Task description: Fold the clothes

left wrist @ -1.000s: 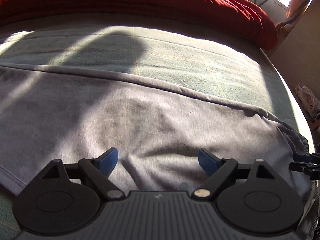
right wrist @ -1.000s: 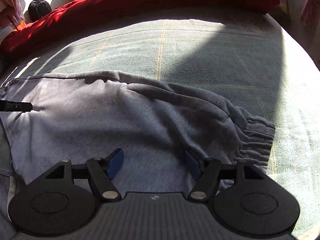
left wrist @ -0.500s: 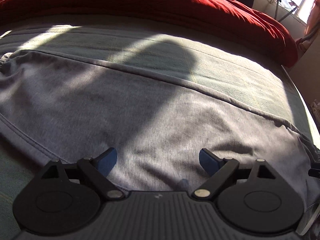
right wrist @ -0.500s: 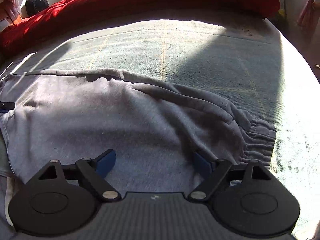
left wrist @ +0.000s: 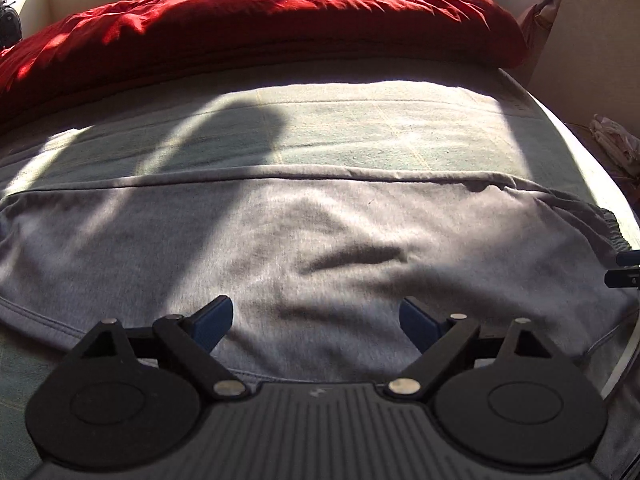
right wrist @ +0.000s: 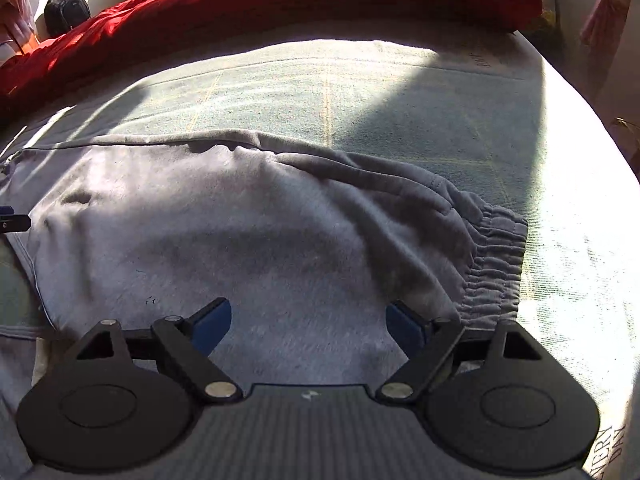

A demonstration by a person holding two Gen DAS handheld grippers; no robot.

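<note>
Grey fleece sweatpants [left wrist: 320, 248] with a gathered elastic waistband [right wrist: 496, 256] lie flat across the pale green checked bed cover [left wrist: 360, 132], below a red duvet [left wrist: 260, 20]. Left gripper [left wrist: 316, 322] and right gripper [right wrist: 308, 322] both stand wide apart over the fabric, gripping nothing.

On the pale green woven bed cover [right wrist: 400, 92], dark printed capitals show partly at the lower right edge, right of the right gripper [right wrist: 308, 320]; they look like "ERY DAY", the start cut off. A second faint line of lettering lies far ahead to the right, too blurred to read. Nothing legible appears in the left wrist view.
</note>
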